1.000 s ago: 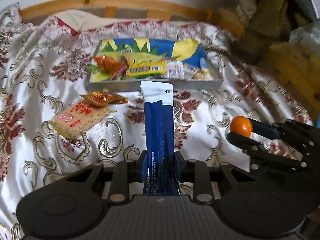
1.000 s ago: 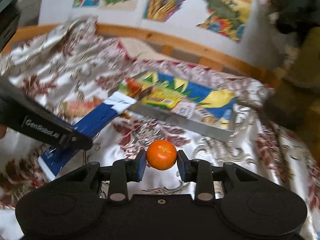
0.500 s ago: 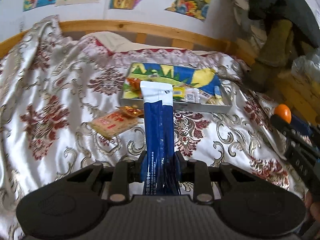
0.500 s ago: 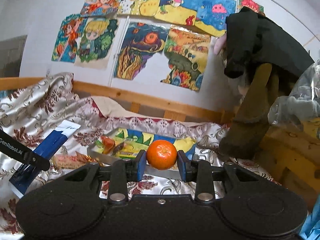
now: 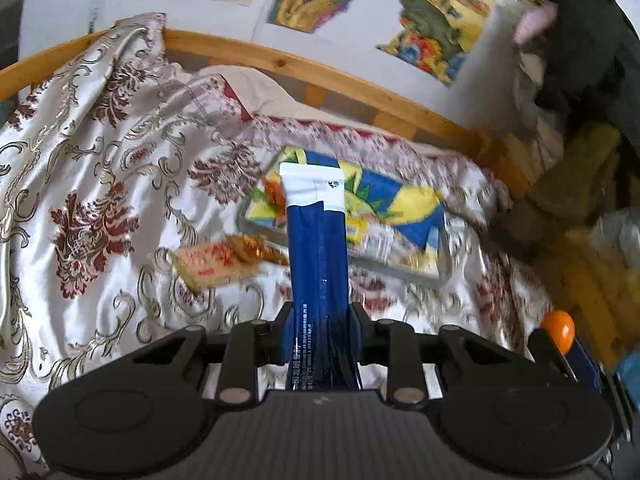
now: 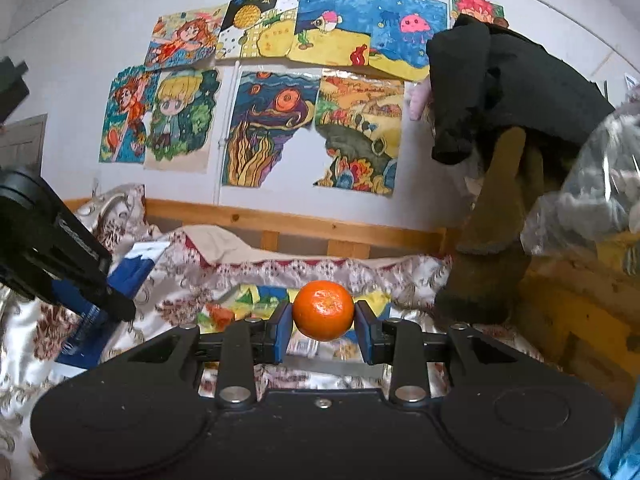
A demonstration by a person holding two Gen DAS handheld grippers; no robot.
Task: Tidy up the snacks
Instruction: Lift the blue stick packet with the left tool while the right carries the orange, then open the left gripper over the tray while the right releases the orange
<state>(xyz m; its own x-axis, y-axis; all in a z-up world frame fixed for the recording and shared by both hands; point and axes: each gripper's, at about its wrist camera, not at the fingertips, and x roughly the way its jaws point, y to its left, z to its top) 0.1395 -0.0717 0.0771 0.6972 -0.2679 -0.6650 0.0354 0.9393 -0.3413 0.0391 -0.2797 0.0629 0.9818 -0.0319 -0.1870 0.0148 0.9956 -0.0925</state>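
My left gripper (image 5: 320,332) is shut on a long blue packet with a white top (image 5: 316,256), held up over the bed and pointing toward the tray. The tray (image 5: 416,270) has a grey rim and a colourful blue-and-yellow bottom, with several snack wrappers in it. A pink cracker pack (image 5: 208,266) and a golden candy wrapper (image 5: 256,248) lie on the cloth left of the tray. My right gripper (image 6: 322,326) is shut on a small orange mandarin (image 6: 323,309), lifted and nearly level; the mandarin (image 5: 559,330) also shows at the left view's right edge. The tray (image 6: 344,368) sits below it.
The bed is covered by a white satin cloth with red and gold patterns (image 5: 92,200), bounded by a wooden rail (image 5: 320,76). Drawings (image 6: 280,120) hang on the wall. Dark clothes (image 6: 504,92) and a brown plush shape (image 6: 496,240) crowd the right side.
Both grippers have risen with their loads. The views tilted up from the bed toward the wall, and the tray now looks smaller and farther. The left view has rolled.
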